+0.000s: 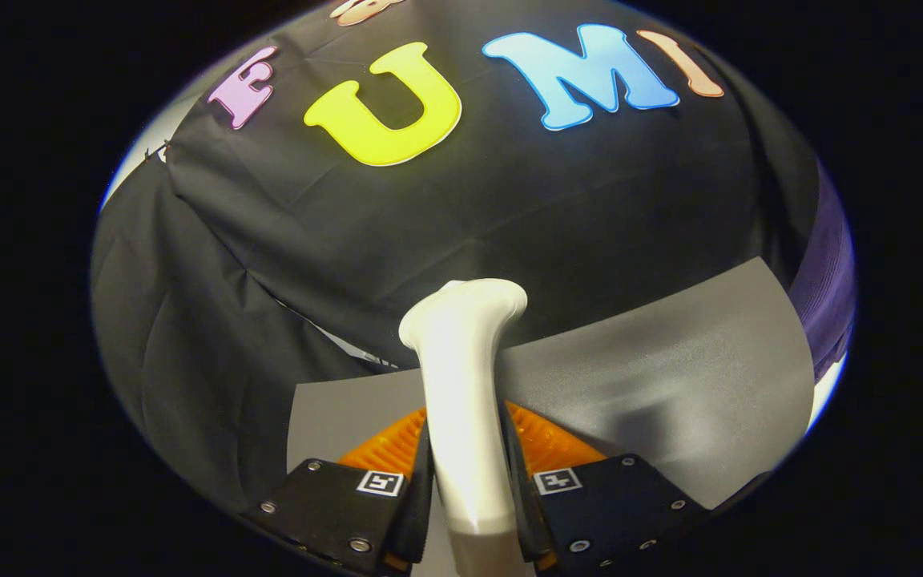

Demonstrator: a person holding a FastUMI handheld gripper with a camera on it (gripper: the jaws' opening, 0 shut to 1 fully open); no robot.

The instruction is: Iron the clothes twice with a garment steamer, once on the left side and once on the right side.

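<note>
A white garment steamer (461, 377) stands upright between my fingers, its handle clamped by both and its flared head rising just beyond them. My gripper (465, 473) is shut on that handle. Far off to the right of the steamer hangs a strip of purple clothing (826, 288), past the grey surface (670, 385). The steamer head is well apart from the garment and faces the black cloth wall.
The grey tabletop stretches ahead and to the right of the fingers. Black cloth wall (469, 208) closes off the space behind the steamer and folds round on the left side.
</note>
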